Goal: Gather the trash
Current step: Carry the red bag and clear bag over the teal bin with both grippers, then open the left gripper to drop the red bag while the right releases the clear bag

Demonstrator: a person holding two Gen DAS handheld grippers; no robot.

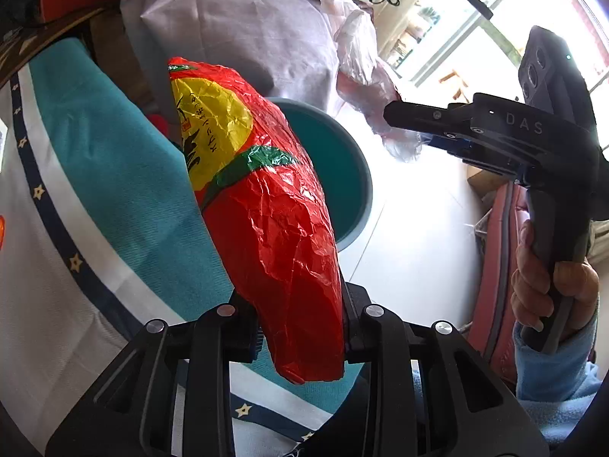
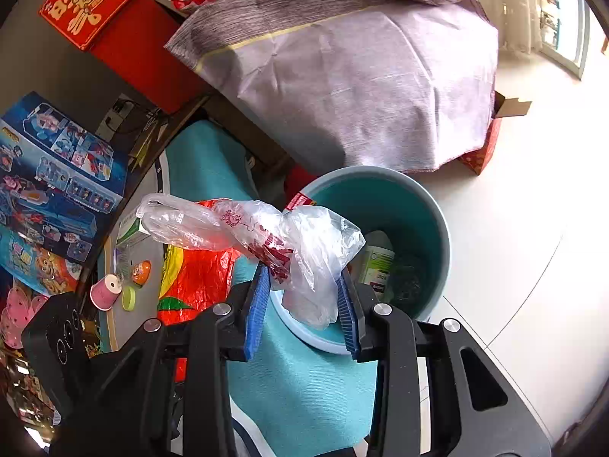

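Note:
My left gripper (image 1: pixel 300 327) is shut on a crumpled red bag (image 1: pixel 274 209) with a yellow disc and a green band. The bag stands up between its fingers and hides most of the view. Behind it is the round teal bin (image 1: pixel 354 175). At the right of that view a hand (image 1: pixel 552 289) carries my right gripper (image 1: pixel 407 129). A clear plastic bag (image 1: pixel 357 57) hangs from its tips. In the right wrist view my right gripper (image 2: pixel 302 306) is shut on the clear plastic bag (image 2: pixel 308 262), just over the near rim of the bin (image 2: pixel 441 228). A white bottle (image 2: pixel 377 262) lies inside. The red bag (image 2: pixel 198 278) shows at left.
A teal cloth (image 2: pixel 304 381) with a starred border covers the table beside the bin. On the table sit a pink paper cup (image 2: pixel 104 291), a green lid (image 2: pixel 128 299) and a small box (image 2: pixel 131 228). A lilac cloth-covered heap (image 2: pixel 361 87) rises behind the bin. White floor (image 2: pixel 514 266) lies to the right.

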